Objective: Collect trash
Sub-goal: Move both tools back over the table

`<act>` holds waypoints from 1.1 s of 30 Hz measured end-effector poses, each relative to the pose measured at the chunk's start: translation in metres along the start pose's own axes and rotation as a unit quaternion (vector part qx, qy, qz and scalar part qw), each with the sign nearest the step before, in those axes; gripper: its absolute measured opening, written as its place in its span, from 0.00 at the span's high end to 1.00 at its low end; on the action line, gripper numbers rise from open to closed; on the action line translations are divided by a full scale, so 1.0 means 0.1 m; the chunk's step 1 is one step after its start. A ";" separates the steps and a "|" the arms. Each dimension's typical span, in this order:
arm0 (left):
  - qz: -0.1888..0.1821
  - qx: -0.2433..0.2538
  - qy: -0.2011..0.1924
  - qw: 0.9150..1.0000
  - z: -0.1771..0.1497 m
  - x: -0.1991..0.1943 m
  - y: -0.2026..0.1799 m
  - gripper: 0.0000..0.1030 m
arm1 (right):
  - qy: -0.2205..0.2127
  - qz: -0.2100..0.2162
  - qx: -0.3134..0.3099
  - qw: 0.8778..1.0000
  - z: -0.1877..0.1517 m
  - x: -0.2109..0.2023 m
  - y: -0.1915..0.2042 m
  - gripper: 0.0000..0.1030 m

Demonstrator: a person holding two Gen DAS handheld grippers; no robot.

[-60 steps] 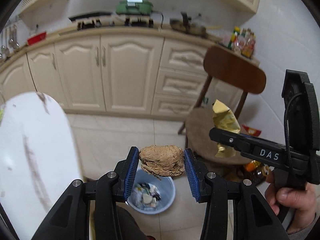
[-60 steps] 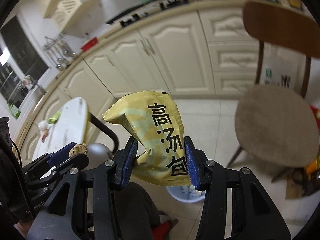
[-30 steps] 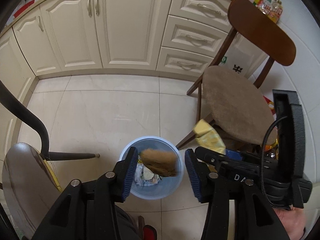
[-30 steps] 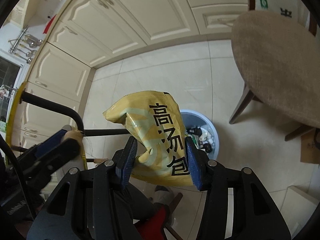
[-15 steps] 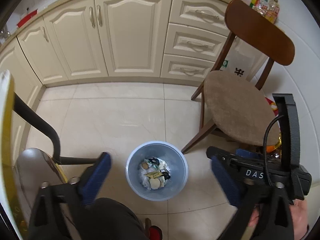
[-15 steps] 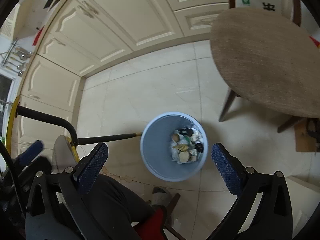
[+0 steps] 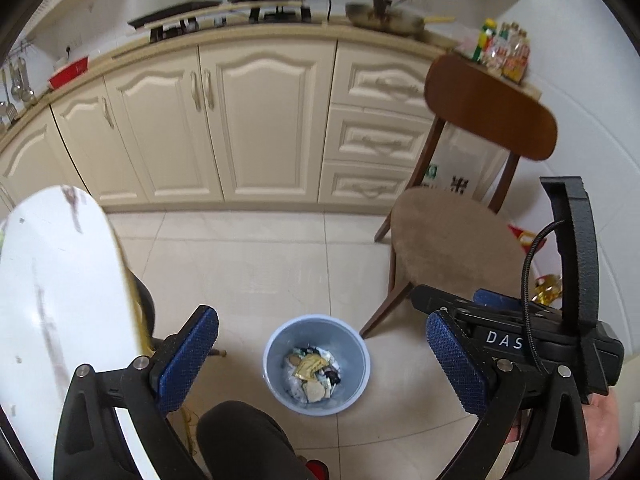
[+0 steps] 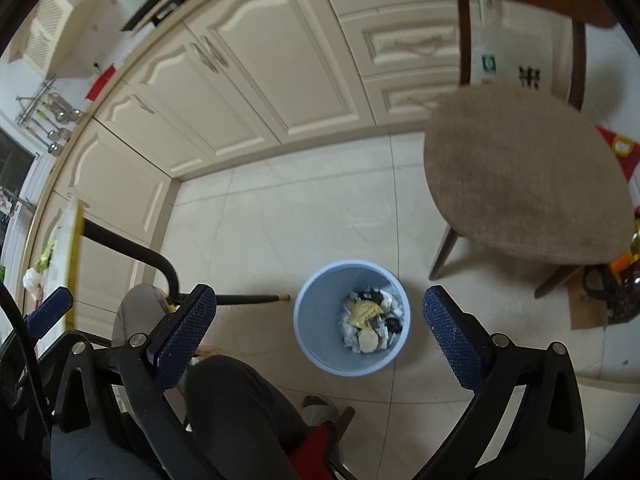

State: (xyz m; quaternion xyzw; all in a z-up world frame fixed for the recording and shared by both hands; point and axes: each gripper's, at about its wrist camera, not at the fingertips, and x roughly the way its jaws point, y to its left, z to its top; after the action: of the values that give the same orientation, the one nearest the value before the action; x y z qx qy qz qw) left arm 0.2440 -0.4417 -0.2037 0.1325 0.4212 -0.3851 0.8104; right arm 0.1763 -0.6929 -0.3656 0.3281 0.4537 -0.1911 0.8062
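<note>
A light blue trash bin (image 7: 276,344) (image 8: 308,312) stands on the tiled floor below both grippers, holding several scraps, with the yellow packet (image 7: 308,367) (image 8: 362,312) on top. My left gripper (image 7: 320,356) is open wide above it with nothing between its blue pads (image 7: 188,356). My right gripper (image 8: 320,332) is equally open and empty; its body also shows at the right of the left wrist view, held by a hand (image 7: 600,432).
A wooden chair with a beige seat (image 7: 452,236) (image 8: 520,168) stands right of the bin. A white round table top (image 7: 52,300) lies at left, with its black leg (image 8: 132,248). Cream cabinets (image 7: 260,120) run behind. A person's dark-clothed knee (image 8: 236,400) is under the grippers.
Both grippers opened and dropped the brown lump and the yellow packet into the bin. Since then both have risen and tilted up, so the bin looks smaller and the counter shows.
</note>
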 end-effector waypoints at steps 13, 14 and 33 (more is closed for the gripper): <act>0.032 -0.039 -0.111 0.992 -0.77 -1.68 0.87 0.01 | -0.085 0.019 -0.092 0.992 -0.04 -0.89 1.16 0.00; 0.040 -0.046 -0.121 0.991 -0.87 -1.84 0.97 0.01 | -0.090 0.020 -0.100 0.991 -0.05 -0.93 1.27 0.00; 0.179 -0.204 -0.217 0.937 -2.60 -3.65 2.19 0.01 | -0.154 0.091 -0.311 0.934 -0.85 -1.44 3.70 0.00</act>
State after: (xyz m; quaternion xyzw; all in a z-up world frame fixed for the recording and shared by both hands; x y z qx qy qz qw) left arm 0.1268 0.0317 -0.0995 -0.0496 0.2739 -0.1583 0.9474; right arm 0.2752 -0.3684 -0.1422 0.0674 0.3294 -0.0147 0.9417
